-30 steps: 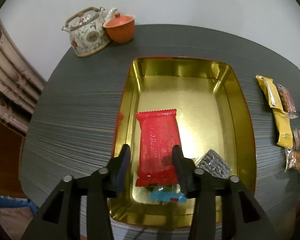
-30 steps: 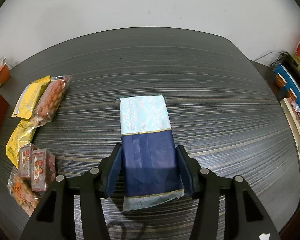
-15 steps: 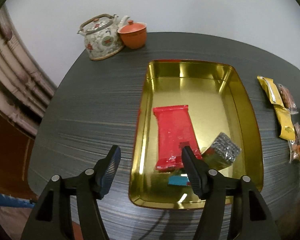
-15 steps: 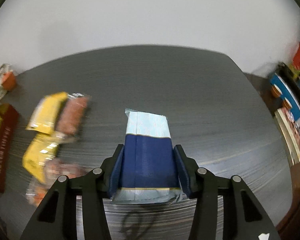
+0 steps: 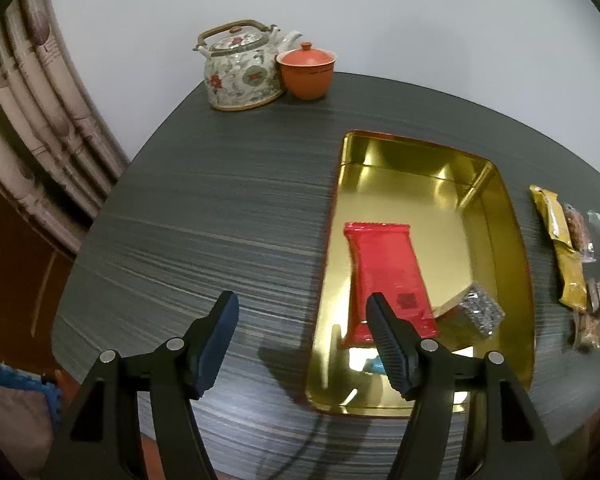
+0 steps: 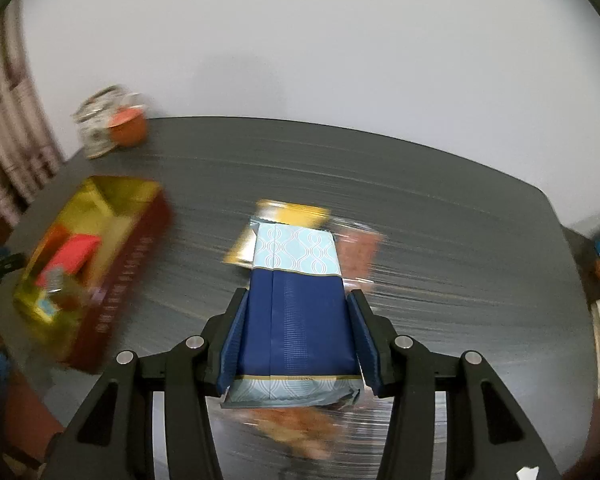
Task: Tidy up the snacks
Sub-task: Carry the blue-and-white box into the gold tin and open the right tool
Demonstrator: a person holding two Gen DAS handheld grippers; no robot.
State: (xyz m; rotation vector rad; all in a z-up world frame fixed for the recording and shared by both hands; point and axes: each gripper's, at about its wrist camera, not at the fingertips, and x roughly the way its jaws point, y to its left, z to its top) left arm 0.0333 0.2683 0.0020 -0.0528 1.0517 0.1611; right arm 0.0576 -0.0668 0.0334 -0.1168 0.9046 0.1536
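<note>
A gold tin tray (image 5: 512, 248) sits on the dark table. It holds a red snack packet (image 5: 384, 264), a silver wrapped piece (image 5: 482, 314) and a small blue packet (image 5: 376, 366). My left gripper (image 5: 302, 316) is open and empty, above the table just left of the tray's near corner. My right gripper (image 6: 298, 320) is shut on a blue and pale-blue snack packet (image 6: 296, 280), held above the table. The tray also shows in the right wrist view (image 6: 112, 196), to the left and blurred.
A flowered teapot (image 5: 242, 70) and an orange lidded cup (image 5: 308, 70) stand at the far table edge. Yellow and orange snack packets (image 5: 566, 252) lie right of the tray, and show blurred under the held packet (image 6: 290, 214). Curtains hang at the left.
My left gripper has let go of the red packet, opened and drawn back left of the tray. My right gripper has lifted the blue packet and swung left toward the tray.
</note>
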